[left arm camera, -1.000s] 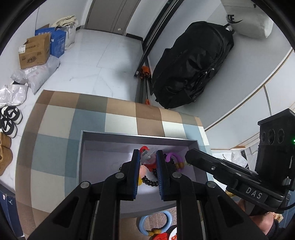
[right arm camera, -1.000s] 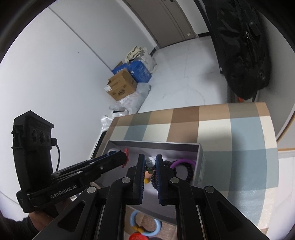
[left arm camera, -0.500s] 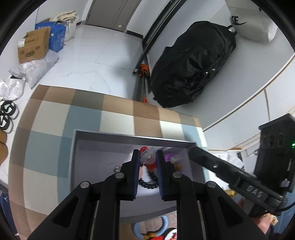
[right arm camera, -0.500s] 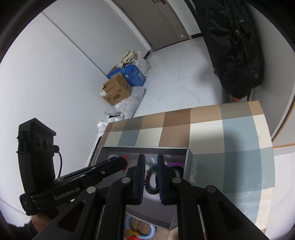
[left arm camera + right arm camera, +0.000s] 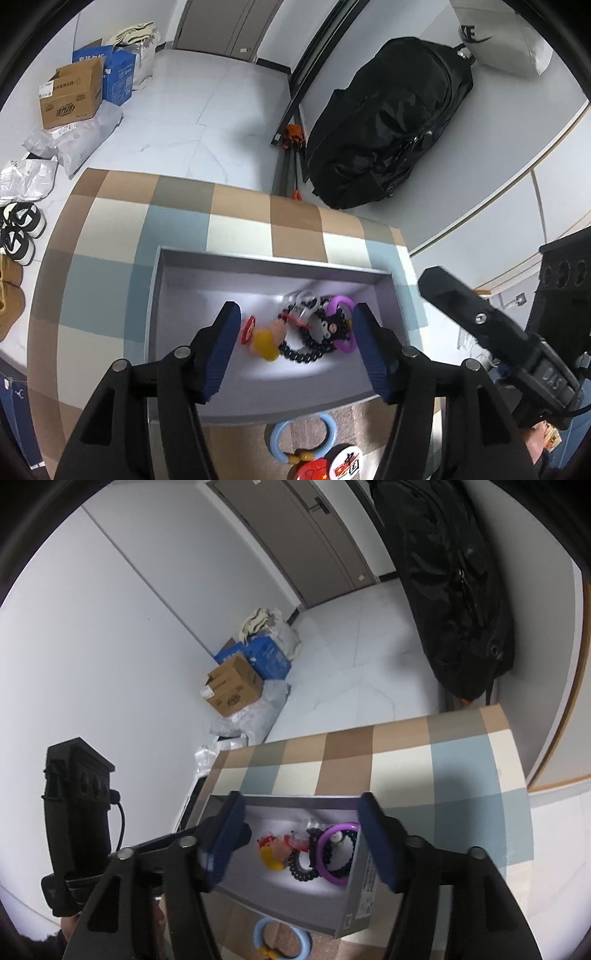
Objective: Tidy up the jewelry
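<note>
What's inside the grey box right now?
In the grey box: a black bead bracelet, purple ring, yellow-and-red charm and a clear piece. Anything beneath the pile is hidden.

The surface [image 5: 236,218] wears a check of tan, pale blue, cream and grey. Inside the grey box [image 5: 258,266] lie a black bead bracelet [image 5: 306,352], a purple ring [image 5: 338,853] and a yellow charm [image 5: 266,343]. A light blue ring [image 5: 303,432] lies outside it.

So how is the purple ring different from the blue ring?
The purple ring lies inside the grey box with the black bead bracelet; the blue ring lies outside, on the checked cloth by the box's near wall. The blue ring has yellow and red charms attached; the purple one is tangled among other pieces. Both are round plastic hoops lying flat.
</note>
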`<action>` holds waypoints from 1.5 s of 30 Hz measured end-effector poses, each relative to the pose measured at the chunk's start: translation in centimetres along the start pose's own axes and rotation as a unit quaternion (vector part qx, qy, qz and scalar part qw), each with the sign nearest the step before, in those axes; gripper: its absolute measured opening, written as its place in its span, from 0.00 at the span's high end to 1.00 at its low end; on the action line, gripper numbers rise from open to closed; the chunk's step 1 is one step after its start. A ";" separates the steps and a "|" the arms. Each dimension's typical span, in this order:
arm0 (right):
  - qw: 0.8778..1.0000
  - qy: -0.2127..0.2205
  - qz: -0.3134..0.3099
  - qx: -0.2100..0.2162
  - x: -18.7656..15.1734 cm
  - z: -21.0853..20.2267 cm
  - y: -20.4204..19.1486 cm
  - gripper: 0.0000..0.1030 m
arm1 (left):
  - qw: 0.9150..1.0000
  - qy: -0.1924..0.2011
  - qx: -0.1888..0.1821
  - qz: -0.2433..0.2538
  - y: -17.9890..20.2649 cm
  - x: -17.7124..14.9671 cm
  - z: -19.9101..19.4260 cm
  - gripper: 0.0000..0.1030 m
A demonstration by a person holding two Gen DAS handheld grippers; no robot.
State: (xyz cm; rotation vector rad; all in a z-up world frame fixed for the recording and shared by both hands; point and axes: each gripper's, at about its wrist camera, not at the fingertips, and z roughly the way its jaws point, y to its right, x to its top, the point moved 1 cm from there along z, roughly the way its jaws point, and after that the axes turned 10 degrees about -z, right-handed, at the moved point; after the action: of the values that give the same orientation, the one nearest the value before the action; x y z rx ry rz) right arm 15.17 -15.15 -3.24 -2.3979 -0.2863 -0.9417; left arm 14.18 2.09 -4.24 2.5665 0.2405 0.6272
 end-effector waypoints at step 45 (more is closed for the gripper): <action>0.990 -0.078 -0.117 -0.026 -8.8 -4.0 -3.0 0.04 | 0.995 0.018 0.082 0.057 -3.0 -7.9 -3.6 0.20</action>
State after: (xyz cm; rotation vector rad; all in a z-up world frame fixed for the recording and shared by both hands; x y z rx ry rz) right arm 5.38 -14.87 -5.56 -2.5286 -0.6209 -0.8727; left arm 5.42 3.99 -5.98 2.7429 0.1648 0.7242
